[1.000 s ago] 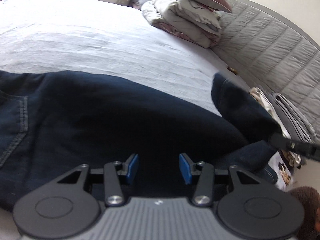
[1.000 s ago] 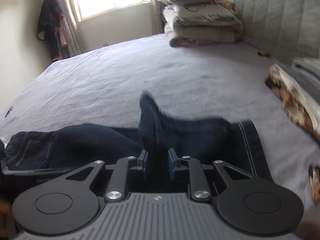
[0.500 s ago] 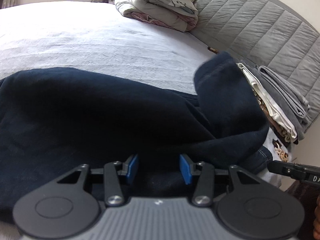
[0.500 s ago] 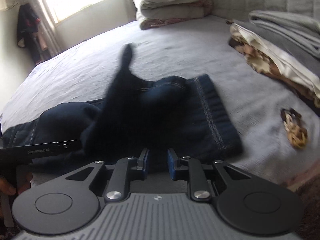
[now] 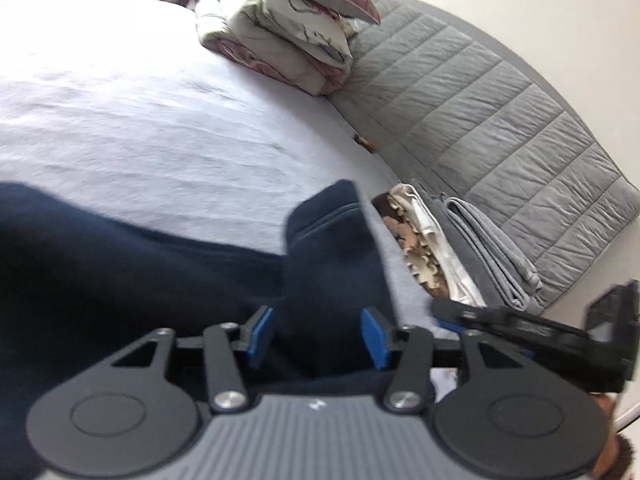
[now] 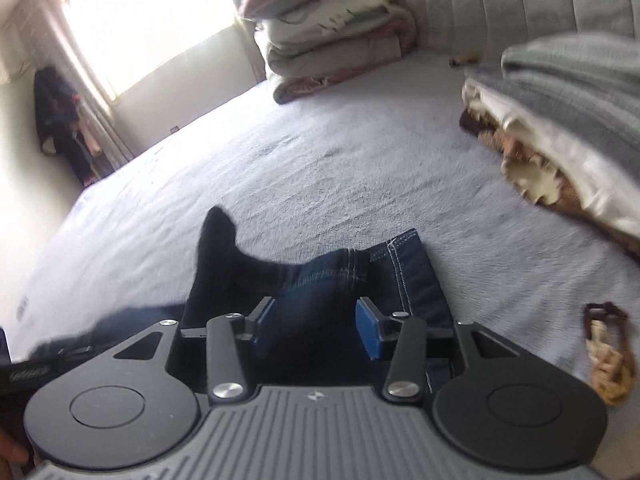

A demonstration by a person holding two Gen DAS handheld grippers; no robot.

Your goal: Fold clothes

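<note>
Dark blue jeans [image 5: 120, 280] lie across the grey bed sheet [image 5: 140, 120], with a raised fold of leg [image 5: 336, 240] standing up near their right end. My left gripper [image 5: 317, 336] is open just above the denim, and that fold sits between its blue pads without being pinched. In the right wrist view the jeans [image 6: 320, 284] show a white-stitched hem [image 6: 400, 264] and a dark peak of cloth [image 6: 216, 232]. My right gripper [image 6: 316, 324] is open over the leg, holding nothing. Its black body [image 5: 520, 328] shows at the right of the left wrist view.
A stack of folded clothes [image 6: 560, 140] sits on the bed to the right, by the quilted headboard [image 5: 500, 100]. Pillows and duvets [image 6: 332, 32] are piled at the far end. A small brown and cream item [image 6: 608, 356] lies near the right edge. Clothes [image 6: 60, 120] hang by the window.
My right gripper was shut on the jeans leg and has opened, letting it go; the folded leg now rests on the jeans. My left gripper stayed open and swung toward the fold.
</note>
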